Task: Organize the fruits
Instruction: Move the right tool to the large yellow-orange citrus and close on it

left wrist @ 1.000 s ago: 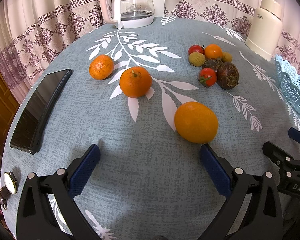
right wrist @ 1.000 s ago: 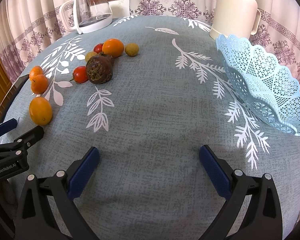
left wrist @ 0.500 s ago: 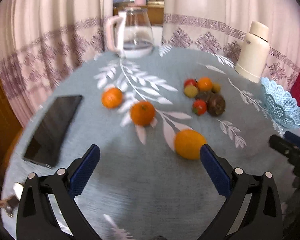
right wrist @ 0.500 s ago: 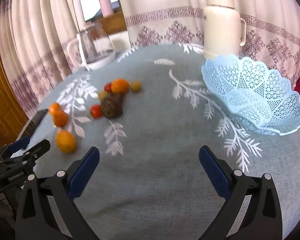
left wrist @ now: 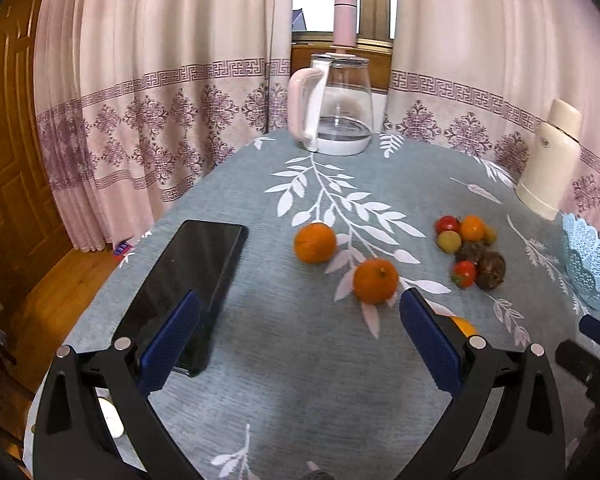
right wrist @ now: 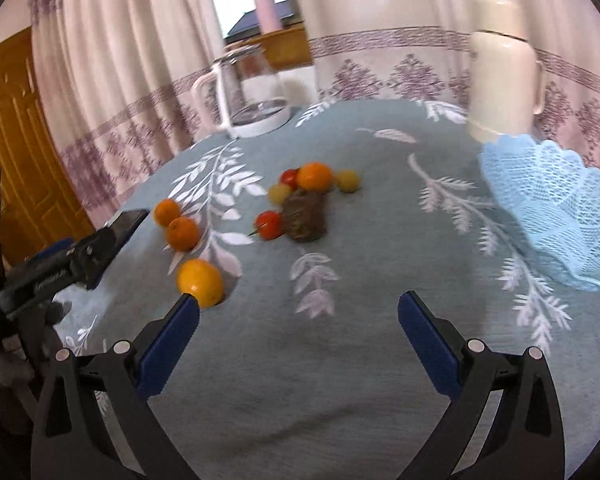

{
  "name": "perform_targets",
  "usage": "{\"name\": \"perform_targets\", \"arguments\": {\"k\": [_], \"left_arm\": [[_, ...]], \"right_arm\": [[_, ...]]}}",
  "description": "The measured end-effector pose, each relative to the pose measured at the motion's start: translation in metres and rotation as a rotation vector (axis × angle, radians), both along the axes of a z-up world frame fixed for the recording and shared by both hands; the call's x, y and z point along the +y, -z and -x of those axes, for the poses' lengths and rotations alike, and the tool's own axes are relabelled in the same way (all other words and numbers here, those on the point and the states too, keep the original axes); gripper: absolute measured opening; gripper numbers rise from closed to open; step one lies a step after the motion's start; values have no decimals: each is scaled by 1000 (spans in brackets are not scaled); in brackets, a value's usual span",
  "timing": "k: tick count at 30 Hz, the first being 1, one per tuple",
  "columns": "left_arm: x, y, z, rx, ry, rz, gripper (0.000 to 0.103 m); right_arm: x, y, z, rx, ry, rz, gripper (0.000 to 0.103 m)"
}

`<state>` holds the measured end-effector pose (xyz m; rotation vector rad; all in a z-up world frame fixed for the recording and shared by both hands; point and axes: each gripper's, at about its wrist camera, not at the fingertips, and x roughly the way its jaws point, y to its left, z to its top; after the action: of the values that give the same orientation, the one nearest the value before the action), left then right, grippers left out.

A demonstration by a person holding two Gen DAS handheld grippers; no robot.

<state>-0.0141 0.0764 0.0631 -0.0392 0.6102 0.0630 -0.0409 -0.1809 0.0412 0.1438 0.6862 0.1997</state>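
Observation:
Fruits lie loose on a grey-blue leaf-print tablecloth [left wrist: 308, 380]. Two mandarins [left wrist: 315, 242] [left wrist: 376, 281] sit mid-table, and a larger orange [right wrist: 200, 282] lies nearer, mostly hidden behind my left gripper's right finger in the left wrist view. A cluster of small fruits [left wrist: 470, 250] [right wrist: 306, 200] holds red tomatoes, a small orange, yellowish balls and a dark brown fruit [right wrist: 305, 218]. A light blue lace basket [right wrist: 556, 208] stands at the right. My left gripper [left wrist: 298, 336] is open above the table, empty. My right gripper [right wrist: 299, 338] is open and empty too.
A black phone [left wrist: 188, 292] lies at the table's left edge. A glass kettle [left wrist: 336, 108] with a pink handle and a cream thermos [right wrist: 504, 68] stand at the back. Curtains hang behind; a wooden door [left wrist: 8, 140] is left. The left gripper's body [right wrist: 60, 268] shows in the right wrist view.
Both grippers have lifted and drawn back from the table, tilting up, so more of the room shows. The fruits and basket have not moved.

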Motion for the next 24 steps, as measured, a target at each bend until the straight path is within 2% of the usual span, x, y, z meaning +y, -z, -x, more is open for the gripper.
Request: {"name": "perform_targets", "arguments": {"k": [6,9,11,13,24], "left_arm": [[6,3,-4,0,-14,-32,101],[13,3,-6,1,-30,-28,101],[18,2,-7,0,-41,-27,101],[24,2,-7,1,-51,-25,101],[28,5,-14,13,-58,-17,101]], "right_arm": [[34,0,-12,15,-97,42,98],[54,6,-25,45,-152,71,88],[64,9,-33,69,-181,77,78],[71,12,-39,81,-205,76,77],[92,31,-65,167,-253,81,47]]}}
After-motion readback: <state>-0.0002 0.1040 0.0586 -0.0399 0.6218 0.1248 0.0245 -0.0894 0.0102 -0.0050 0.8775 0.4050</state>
